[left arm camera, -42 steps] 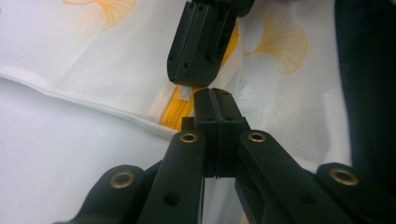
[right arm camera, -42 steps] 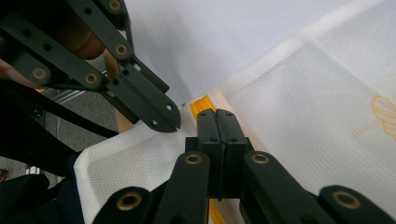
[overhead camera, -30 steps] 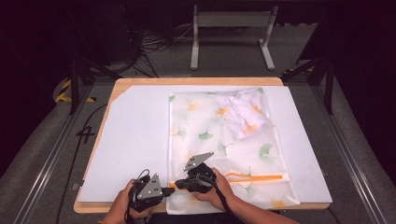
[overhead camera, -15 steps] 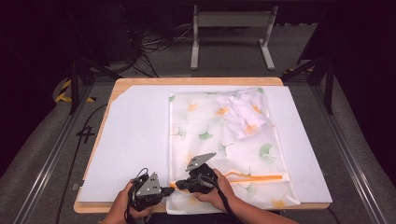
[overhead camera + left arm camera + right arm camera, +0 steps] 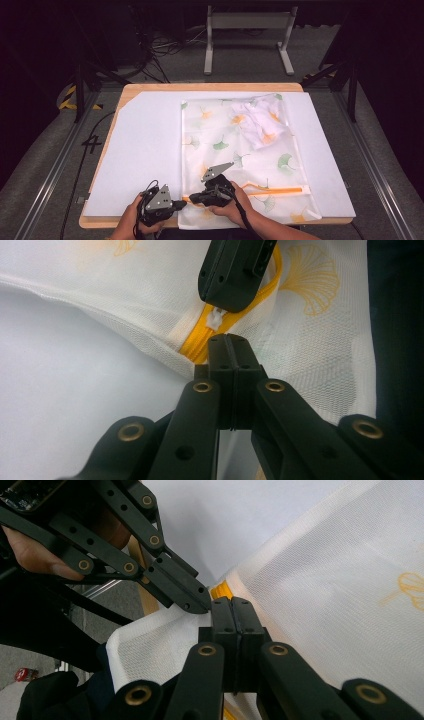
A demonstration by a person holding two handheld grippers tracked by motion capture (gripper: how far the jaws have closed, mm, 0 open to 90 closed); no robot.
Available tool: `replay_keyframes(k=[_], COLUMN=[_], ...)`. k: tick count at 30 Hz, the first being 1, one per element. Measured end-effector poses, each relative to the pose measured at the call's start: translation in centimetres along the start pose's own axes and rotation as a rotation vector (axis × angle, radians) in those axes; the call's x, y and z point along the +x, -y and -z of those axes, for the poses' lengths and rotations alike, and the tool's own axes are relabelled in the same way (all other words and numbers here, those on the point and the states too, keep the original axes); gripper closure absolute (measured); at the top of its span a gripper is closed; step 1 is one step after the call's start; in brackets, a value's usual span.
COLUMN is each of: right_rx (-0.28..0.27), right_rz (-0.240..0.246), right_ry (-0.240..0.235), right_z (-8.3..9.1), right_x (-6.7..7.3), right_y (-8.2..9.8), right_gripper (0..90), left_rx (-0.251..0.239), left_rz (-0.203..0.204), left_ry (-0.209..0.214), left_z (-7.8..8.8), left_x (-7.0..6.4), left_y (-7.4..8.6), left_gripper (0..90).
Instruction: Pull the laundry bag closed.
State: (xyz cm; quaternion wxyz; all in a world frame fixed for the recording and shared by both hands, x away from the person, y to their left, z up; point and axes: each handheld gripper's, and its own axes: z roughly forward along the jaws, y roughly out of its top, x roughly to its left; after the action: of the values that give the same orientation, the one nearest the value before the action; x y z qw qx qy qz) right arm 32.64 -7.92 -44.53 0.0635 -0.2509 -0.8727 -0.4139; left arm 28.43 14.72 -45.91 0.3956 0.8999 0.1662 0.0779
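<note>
A white mesh bag printed with ginkgo leaves lies flat on the white sheet. Its orange zipper runs along the near edge. My left gripper is at the zipper's left end, jaws shut on the orange tape at the bag's corner. My right gripper faces it tip to tip, shut on the small white zipper pull. In the right gripper view, my right gripper has its tips pressed into the mesh beside the left gripper's fingertips.
A crumpled white garment lies inside the bag at its far right. The sheet rests on a wooden table whose front edge is under my hands. A metal stand and cables lie on the floor beyond.
</note>
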Motion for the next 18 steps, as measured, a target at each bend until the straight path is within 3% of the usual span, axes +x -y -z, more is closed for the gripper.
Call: replay_keyframes(k=[8,12,18], right_rx=[0.019,0.012,0.012], right_rz=[-0.044,-0.068,-0.034], right_ry=[-0.050,-0.054,-0.023], right_z=[0.1,1.1,1.1], right_x=[-0.9,-1.6,-1.5], right_y=[-0.3,0.0,0.3], right_gripper=[90.0,90.0,90.0], left_rx=[-0.004,-0.004,0.000], left_rz=[0.005,0.008,0.000], left_ry=[0.007,0.013,0.007], left_z=[0.0,0.0,0.0], left_x=[0.1,0.2,0.1], left_y=[0.1,0.1,0.1], left_gripper=[90.0,90.0,90.0])
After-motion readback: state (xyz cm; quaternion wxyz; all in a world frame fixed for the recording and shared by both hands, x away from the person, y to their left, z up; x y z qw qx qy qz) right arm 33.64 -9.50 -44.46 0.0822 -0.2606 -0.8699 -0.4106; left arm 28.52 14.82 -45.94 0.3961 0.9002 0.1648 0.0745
